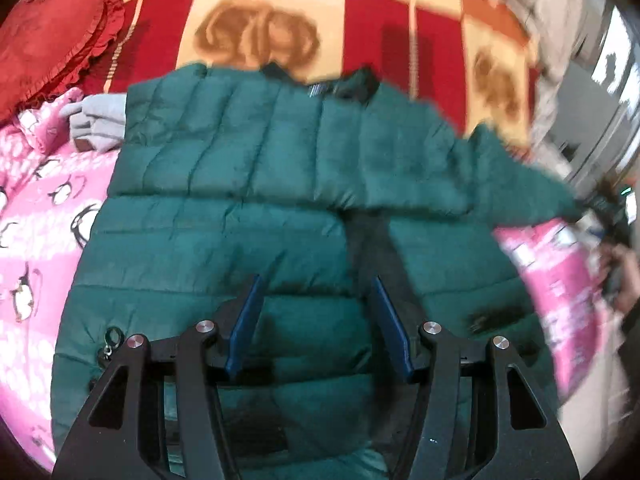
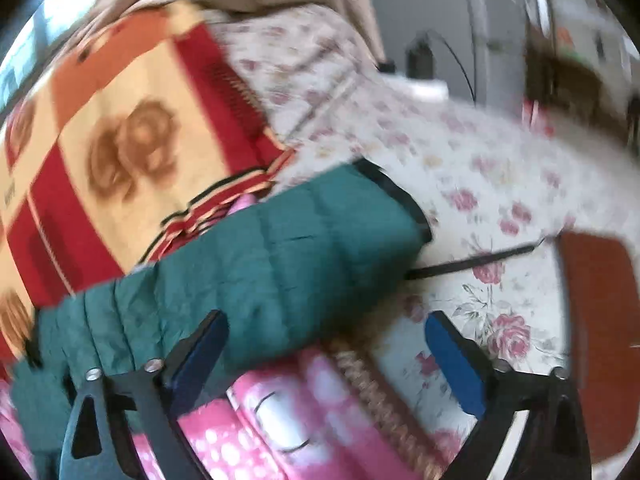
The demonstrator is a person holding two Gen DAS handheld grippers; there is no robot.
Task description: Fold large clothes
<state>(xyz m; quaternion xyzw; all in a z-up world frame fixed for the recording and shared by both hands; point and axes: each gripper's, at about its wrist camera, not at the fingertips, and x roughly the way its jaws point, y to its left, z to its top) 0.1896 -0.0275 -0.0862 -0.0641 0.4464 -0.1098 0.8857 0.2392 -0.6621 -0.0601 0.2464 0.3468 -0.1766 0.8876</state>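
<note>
Two grippers, left gripper [image 1: 316, 320] and right gripper [image 2: 326, 344] both spread wide and holding nothing, green puffer jacket [image 1: 248, 184] on pink penguin blanket [image 1: 36, 208], red-orange checked blanket [image 1: 376, 16] behind, floral sheet [image 2: 492, 184] alongside.

Place: a home bedroom
Evidence: bed under a red blanket [image 1: 360, 20], pink penguin quilt [image 1: 36, 216], floral sheet [image 2: 480, 184], red pillow [image 1: 52, 36]

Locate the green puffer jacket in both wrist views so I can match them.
Left wrist: green puffer jacket fills the centre, spread flat, one sleeve reaching right.
Right wrist: only its sleeve shows, crossing the centre diagonally, dark cuff at upper right.
Shared landmark: red-and-yellow blanket behind the jacket.
</note>
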